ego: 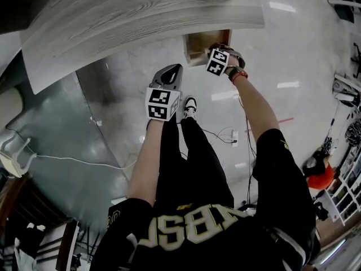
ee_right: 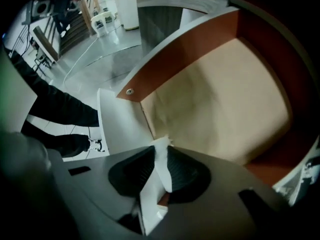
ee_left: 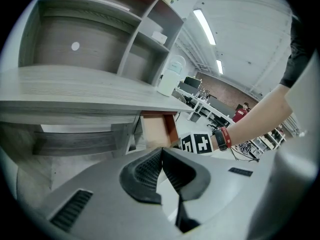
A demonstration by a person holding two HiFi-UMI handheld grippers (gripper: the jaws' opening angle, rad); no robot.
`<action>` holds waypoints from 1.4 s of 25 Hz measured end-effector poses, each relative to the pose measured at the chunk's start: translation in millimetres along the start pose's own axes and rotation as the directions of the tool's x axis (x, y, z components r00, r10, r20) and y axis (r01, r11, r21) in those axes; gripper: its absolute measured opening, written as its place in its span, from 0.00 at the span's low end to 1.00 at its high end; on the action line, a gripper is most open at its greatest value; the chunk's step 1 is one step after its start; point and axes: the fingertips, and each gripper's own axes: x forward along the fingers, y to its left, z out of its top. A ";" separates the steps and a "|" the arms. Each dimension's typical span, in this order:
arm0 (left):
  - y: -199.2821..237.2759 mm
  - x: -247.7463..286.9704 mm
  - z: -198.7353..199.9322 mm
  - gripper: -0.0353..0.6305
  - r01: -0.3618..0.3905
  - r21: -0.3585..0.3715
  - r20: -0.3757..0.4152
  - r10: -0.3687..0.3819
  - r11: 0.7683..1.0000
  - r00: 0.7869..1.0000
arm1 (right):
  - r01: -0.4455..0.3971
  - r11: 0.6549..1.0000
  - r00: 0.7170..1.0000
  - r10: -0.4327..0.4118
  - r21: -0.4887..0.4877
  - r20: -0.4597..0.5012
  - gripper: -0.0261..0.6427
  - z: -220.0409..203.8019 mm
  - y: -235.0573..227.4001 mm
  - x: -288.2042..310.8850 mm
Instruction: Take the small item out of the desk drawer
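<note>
Pinching a small, thin white piece (ee_right: 162, 166) between its dark fingers (ee_right: 189, 173), the right gripper (ee_right: 162, 151) reaches into the open wooden drawer (ee_right: 190, 46). The drawer has red-brown walls and a tan bottom. The white piece is held tight at the front part of the drawer. The drawer hangs under the grey wooden worktop (ego: 141, 16). The left gripper (ee_left: 161, 151) waits in front of the worktop, away from the drawer. Its fingers are closed together with nothing in them.
</note>
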 end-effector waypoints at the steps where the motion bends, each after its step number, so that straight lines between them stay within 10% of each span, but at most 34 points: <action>1: 0.1 -0.7 0.7 0.08 -0.001 0.000 0.000 0.001 1.000 1.000 | 0.005 0.999 1.000 -0.006 0.036 0.012 0.16 -0.8 -2.0 -2.8; 10: -2.0 -15.0 17.9 0.08 -0.021 0.017 0.031 0.020 1.000 0.999 | -0.021 0.913 0.978 -0.066 0.406 0.200 0.15 18.0 -12.1 -52.6; 16: -12.1 -35.8 47.0 0.08 -0.049 0.011 0.069 0.048 0.999 0.996 | -0.126 0.744 0.929 -0.144 0.656 0.341 0.15 20.2 -14.9 -110.6; 24: -35.1 -65.9 92.4 0.07 -0.096 0.061 0.144 0.087 0.993 0.986 | -0.215 0.518 0.823 -0.361 0.828 0.439 0.15 5.1 -24.0 -204.9; 35: -79.0 -114.1 190.3 0.07 -0.120 0.154 0.335 0.063 0.981 0.940 | -0.210 0.468 0.600 -0.631 0.858 0.491 0.16 11.2 -39.1 -380.4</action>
